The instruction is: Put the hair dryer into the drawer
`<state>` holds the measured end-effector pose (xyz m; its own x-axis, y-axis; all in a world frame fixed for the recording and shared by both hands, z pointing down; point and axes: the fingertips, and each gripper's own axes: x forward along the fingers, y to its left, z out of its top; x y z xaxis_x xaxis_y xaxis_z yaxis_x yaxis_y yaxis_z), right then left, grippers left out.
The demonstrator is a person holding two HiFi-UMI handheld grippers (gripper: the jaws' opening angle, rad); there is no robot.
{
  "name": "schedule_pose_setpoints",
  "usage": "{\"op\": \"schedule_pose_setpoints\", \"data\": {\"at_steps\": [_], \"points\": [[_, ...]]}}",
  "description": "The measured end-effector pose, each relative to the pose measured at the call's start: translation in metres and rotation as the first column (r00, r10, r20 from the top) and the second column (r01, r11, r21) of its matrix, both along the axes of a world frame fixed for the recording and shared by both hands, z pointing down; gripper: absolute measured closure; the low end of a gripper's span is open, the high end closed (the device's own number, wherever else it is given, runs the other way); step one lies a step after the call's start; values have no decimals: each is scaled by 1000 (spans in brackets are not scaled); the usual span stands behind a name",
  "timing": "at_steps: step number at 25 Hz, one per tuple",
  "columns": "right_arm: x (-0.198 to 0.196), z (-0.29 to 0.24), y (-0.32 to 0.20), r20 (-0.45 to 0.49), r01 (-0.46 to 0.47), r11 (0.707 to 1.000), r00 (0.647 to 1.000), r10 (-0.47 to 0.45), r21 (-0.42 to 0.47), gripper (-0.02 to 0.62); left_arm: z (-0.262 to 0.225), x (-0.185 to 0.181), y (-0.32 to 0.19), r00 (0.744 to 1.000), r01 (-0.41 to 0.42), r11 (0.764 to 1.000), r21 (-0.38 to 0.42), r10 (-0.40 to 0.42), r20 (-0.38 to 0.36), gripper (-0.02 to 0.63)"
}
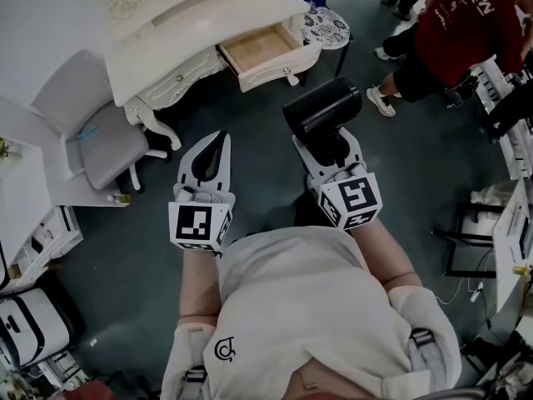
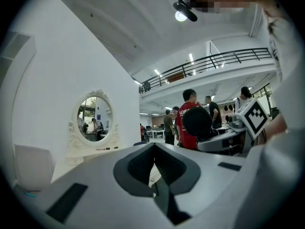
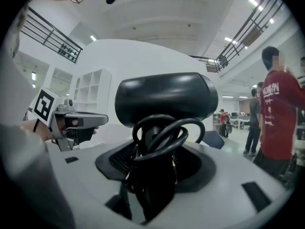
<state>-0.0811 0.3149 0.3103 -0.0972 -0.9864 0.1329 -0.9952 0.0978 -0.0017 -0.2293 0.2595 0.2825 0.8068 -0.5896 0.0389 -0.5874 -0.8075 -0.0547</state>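
— Dark floor (image 1: 258,161) fills my head view. What stands on it, starting from the left?

— At the far left is a grey chair (image 1: 112,144), beside the white dressing table (image 1: 191,32) with its oval mirror (image 2: 94,116). Its drawer (image 1: 271,73) is pulled out, with the wooden inside showing.

— And your claws?

— My left gripper (image 1: 218,140) has its jaws together with nothing between them. My right gripper (image 1: 326,147) is clamped on the handle of the black hair dryer (image 1: 321,107), and the barrel lies crosswise above the jaws. Its cord (image 3: 162,132) is coiled at the handle. The pads probably pinch some of it too, though I can't be sure.

— Where is the dryer relative to the drawer?

— It's held in the air over the floor, near the drawer front but apart from it. Further right stands a person in a red shirt (image 1: 458,23).
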Motion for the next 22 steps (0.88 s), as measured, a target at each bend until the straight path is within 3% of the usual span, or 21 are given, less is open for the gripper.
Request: {"op": "schedule_pose_setpoints", "data": {"at_steps": [5,12,16,22], "points": [[44,1,-40,-9,103,994,995,-103,37,351,7,48,-36,997,75,997,-14,-76,-17,594],[141,8,-111,1,217,976,976,-217,22,351,11,141,-80,985,173,985,-2,-173,-11,594],[185,6,-141,-28,273,962,961,-274,-12,351,6,178,-104,971,238,971,-17,-239,-25,594],[220,30,-178,-20,339,937,940,-342,-79,351,7,220,-121,955,296,955,-24,-296,-9,594]]}}
